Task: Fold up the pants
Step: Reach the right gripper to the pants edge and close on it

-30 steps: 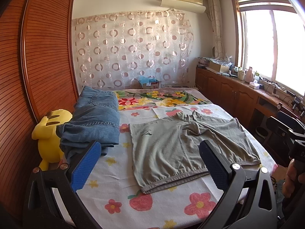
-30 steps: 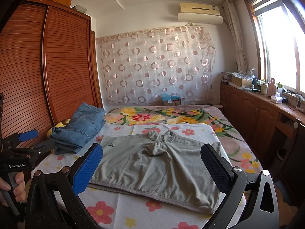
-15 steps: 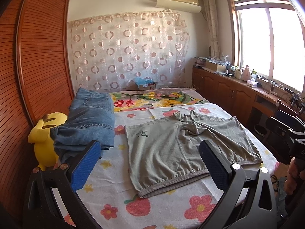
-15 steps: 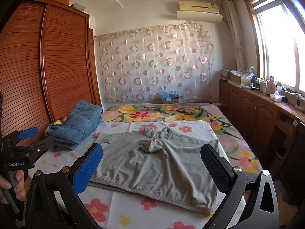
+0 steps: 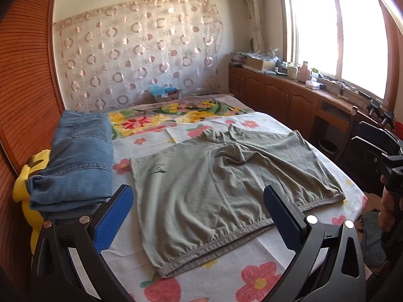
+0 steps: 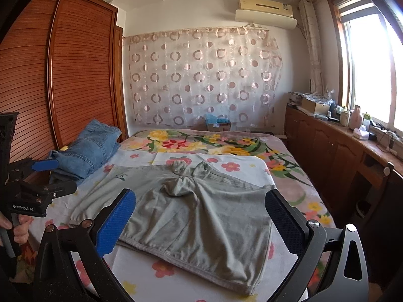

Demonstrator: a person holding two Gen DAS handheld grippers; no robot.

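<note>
Grey-green shorts (image 5: 221, 191) lie spread flat on the flowered bed sheet (image 5: 226, 279), waistband toward me; they also show in the right wrist view (image 6: 191, 216). My left gripper (image 5: 199, 198) is open and empty, above the near edge of the bed at the shorts' left side. My right gripper (image 6: 199, 201) is open and empty, above the waistband's right part. The left gripper also shows at the left edge of the right wrist view (image 6: 47, 173), held in a hand.
A folded stack of blue jeans (image 5: 78, 158) lies at the bed's left side over a yellow plush toy (image 5: 27, 191). A wooden wardrobe (image 6: 63, 75) stands on the left. Wooden cabinets (image 5: 289, 98) and a window run along the right. A patterned curtain (image 6: 201, 75) hangs behind.
Both cameras have moved closer to the bed and tilted down, so the shorts look larger. The shorts and jeans have not moved. Both grippers stay open.
</note>
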